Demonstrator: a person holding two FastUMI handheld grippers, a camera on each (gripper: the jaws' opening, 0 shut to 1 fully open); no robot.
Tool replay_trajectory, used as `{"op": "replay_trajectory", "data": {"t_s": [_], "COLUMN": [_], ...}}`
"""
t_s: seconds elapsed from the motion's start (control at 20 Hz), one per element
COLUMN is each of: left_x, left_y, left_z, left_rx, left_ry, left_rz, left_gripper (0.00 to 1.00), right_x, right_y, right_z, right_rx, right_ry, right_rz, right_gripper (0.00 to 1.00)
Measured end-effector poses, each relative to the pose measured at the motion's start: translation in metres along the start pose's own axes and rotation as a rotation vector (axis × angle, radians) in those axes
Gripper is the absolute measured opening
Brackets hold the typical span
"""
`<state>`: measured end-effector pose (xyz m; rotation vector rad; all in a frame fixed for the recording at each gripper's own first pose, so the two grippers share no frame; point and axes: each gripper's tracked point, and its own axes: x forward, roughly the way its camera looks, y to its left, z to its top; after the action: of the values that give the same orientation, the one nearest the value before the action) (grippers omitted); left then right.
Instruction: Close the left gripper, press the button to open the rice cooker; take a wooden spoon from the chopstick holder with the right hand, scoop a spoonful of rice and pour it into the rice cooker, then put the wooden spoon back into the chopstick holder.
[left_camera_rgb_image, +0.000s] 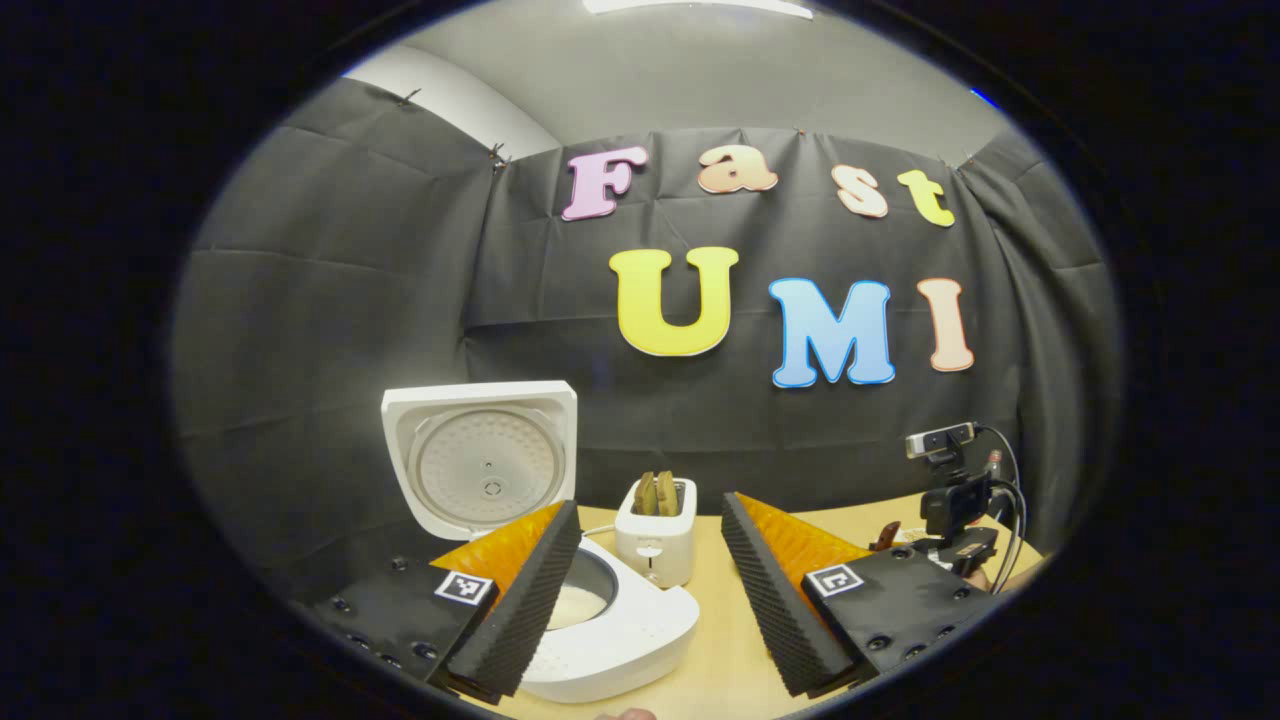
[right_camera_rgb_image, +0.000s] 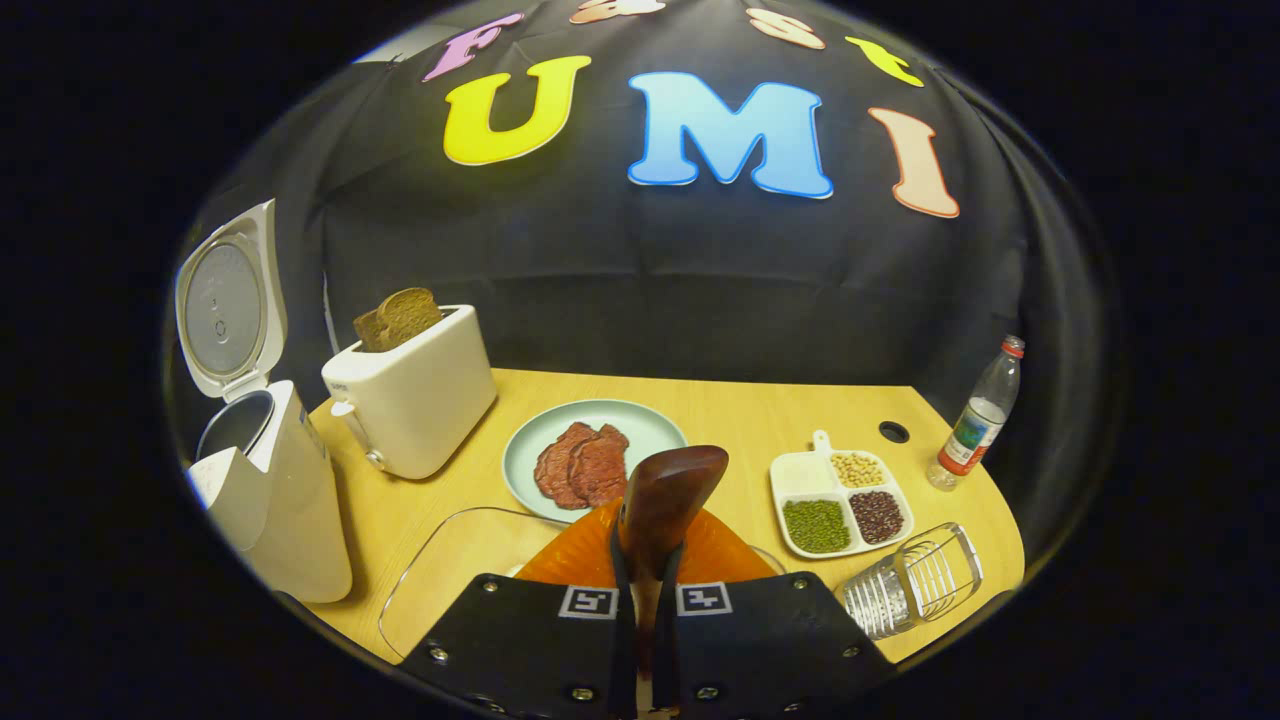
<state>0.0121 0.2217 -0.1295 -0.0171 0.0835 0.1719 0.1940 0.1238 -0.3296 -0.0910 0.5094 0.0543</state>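
Observation:
The white rice cooker (left_camera_rgb_image: 620, 632) stands open at lower left, its lid (left_camera_rgb_image: 486, 462) upright, just beyond my left finger. My left gripper (left_camera_rgb_image: 650, 503) is open and holds nothing. In the right gripper view the cooker (right_camera_rgb_image: 285, 500) is at the far left with its lid (right_camera_rgb_image: 225, 305) raised. My right gripper (right_camera_rgb_image: 647, 535) is shut on the handle of a dark wooden spoon (right_camera_rgb_image: 668, 488), whose bowl points forward above the table. Whether the spoon carries rice I cannot tell. A divided white dish (right_camera_rgb_image: 842, 500) holds rice and beans at right. A clear ribbed holder (right_camera_rgb_image: 912, 578) sits near the front right edge.
A white toaster (right_camera_rgb_image: 412, 392) with bread stands beside the cooker. A pale plate (right_camera_rgb_image: 650, 425) of meat slices lies mid-table, behind a clear glass tray (right_camera_rgb_image: 450, 560). A plastic bottle (right_camera_rgb_image: 978, 418) stands at the far right. The left gripper view catches a camera rig (left_camera_rgb_image: 950, 495) at right.

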Motion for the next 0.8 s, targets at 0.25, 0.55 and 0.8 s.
{"op": "replay_trajectory", "data": {"t_s": [0.25, 0.55, 0.8], "left_x": [-0.005, -0.006, -0.004], "left_y": [0.001, 0.0, -0.004], "left_z": [-0.004, -0.004, 0.003], "left_rx": [-0.001, 0.007, -0.006], "left_ry": [0.01, 0.013, -0.004], "left_rz": [0.022, 0.031, 0.026], "left_gripper": [0.98, 0.98, 1.0], "right_x": [-0.006, -0.011, -0.028], "right_y": [0.054, 0.043, -0.002], "right_z": [-0.007, 0.005, 0.042], "right_rx": [0.153, 0.534, 0.753], "right_ry": [0.061, 0.096, 0.021], "right_rz": [0.204, 0.325, 0.34], "right_gripper": [0.07, 0.06, 0.06]}}
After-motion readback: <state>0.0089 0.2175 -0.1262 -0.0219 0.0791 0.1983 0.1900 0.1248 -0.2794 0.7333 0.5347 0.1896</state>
